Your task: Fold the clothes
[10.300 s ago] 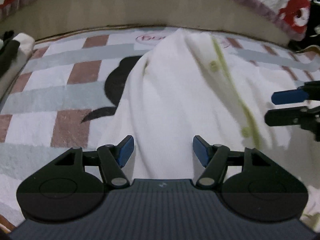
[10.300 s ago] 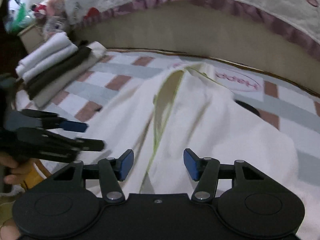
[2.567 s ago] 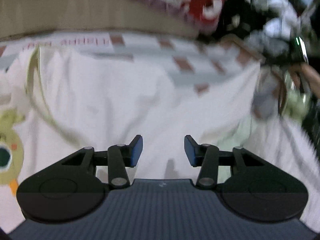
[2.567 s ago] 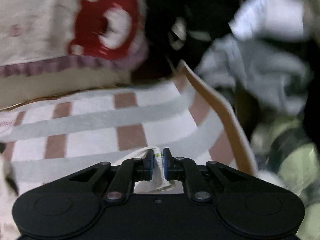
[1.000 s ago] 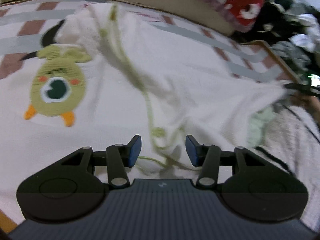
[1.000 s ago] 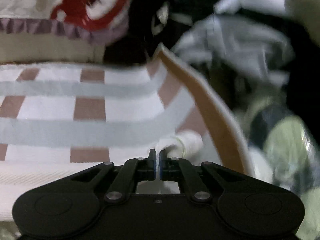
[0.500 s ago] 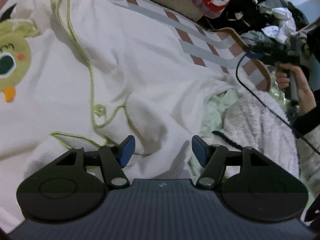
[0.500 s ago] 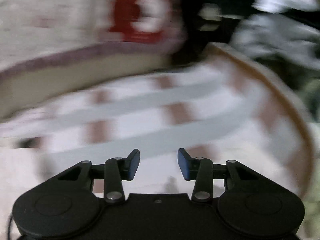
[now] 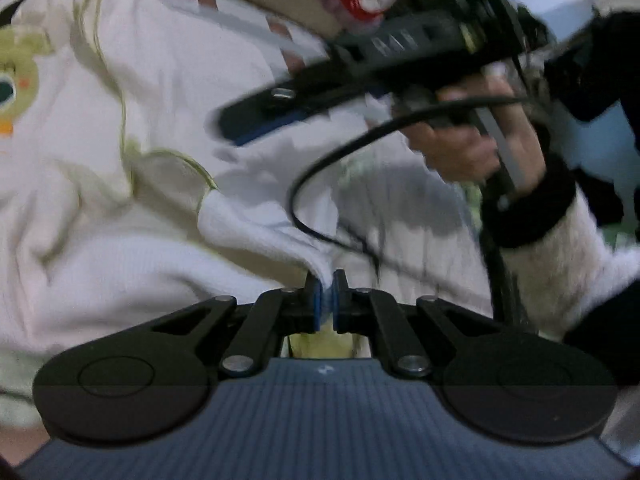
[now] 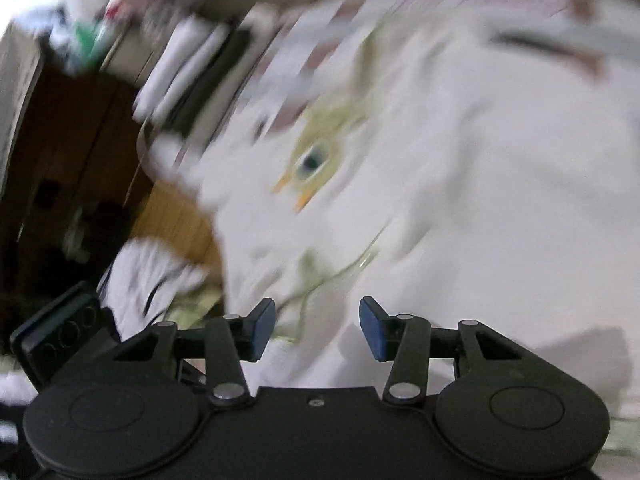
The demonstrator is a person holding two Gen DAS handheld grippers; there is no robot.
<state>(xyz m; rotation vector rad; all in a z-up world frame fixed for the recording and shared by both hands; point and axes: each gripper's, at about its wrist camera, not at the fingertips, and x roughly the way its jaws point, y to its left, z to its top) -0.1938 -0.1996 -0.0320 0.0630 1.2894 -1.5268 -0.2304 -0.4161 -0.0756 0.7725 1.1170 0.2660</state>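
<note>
Cardigan, white with green trim, lies spread on the bed. Left wrist view: left gripper fingers pinch a white fold of it; right gripper passes above, held by a hand with a trailing cable. Right wrist view, blurred: right gripper fingers spread and opening over the cardigan, nothing between them; only here, folded stack at far left and duck patch whole.

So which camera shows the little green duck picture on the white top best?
The right wrist view: the whole green duck patch shows on the white top, blurred but with its dark middle and orange feet. The left wrist view catches only a slice of the patch at its left edge.
</note>
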